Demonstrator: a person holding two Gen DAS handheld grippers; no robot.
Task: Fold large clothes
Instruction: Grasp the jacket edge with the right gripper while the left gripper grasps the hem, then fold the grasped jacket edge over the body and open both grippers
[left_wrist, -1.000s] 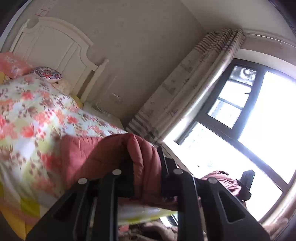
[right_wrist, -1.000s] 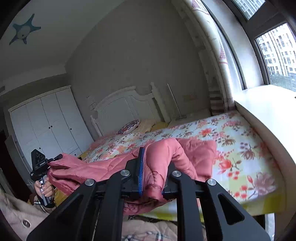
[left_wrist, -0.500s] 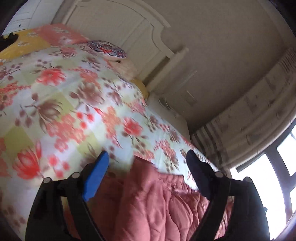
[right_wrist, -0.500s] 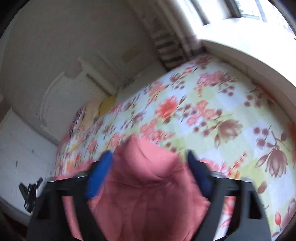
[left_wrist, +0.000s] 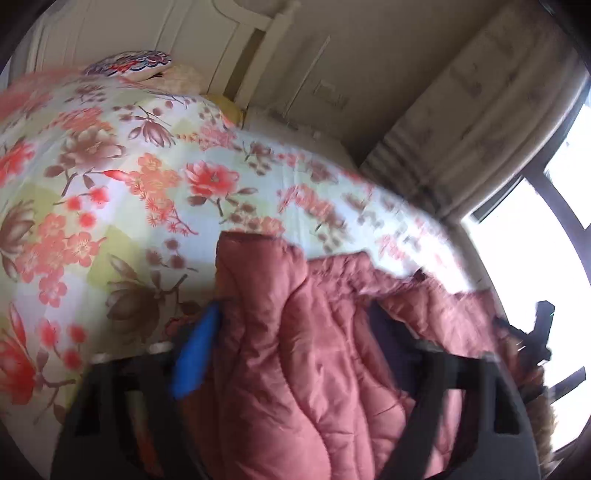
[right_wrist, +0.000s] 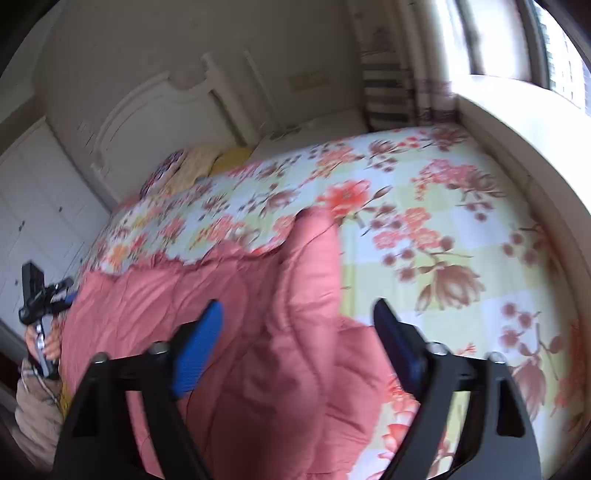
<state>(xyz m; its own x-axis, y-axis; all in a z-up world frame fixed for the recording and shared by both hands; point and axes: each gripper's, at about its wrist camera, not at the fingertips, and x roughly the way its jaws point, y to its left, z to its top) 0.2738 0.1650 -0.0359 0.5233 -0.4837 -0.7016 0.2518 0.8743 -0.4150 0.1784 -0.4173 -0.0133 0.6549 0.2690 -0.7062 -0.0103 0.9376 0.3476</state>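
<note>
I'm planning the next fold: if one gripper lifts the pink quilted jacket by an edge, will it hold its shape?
Probably not. The pink quilted jacket lies in soft rumpled folds on the bedspread, so it would likely droop. Its puffy quilting suggests it is bulky but light. The sheen hints that it may slip between the fingers.

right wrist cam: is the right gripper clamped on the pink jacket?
No: the right gripper is open, its blue pads spread wide either side of the pink jacket lying on the bed.

Blurred, fisheye-warped; blown-out window glare.
</note>
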